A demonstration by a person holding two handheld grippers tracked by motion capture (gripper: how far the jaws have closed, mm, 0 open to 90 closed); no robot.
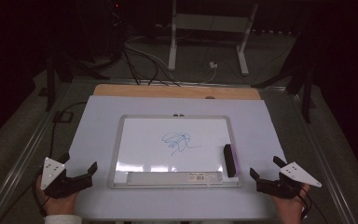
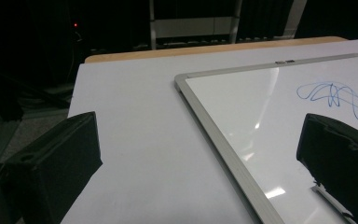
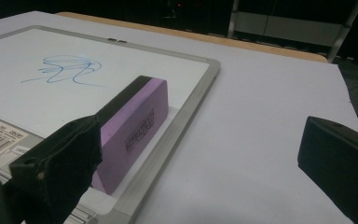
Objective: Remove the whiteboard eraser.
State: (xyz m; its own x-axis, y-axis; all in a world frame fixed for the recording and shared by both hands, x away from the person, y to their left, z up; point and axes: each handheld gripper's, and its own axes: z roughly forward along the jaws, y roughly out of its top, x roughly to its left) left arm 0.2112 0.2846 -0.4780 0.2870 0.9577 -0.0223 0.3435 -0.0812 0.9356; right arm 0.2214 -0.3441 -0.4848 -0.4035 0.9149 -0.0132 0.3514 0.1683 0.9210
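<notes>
Your left gripper (image 1: 81, 173) and right gripper (image 1: 265, 174) both sit spread wide with nothing between their jaws, one off each near corner of the whiteboard (image 1: 121, 140), where a purple eraser (image 1: 230, 160) rests by the right frame, near a blue scribble (image 1: 179, 142).

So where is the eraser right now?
The purple eraser lies on the whiteboard's right edge, just ahead of the open right gripper.
</notes>
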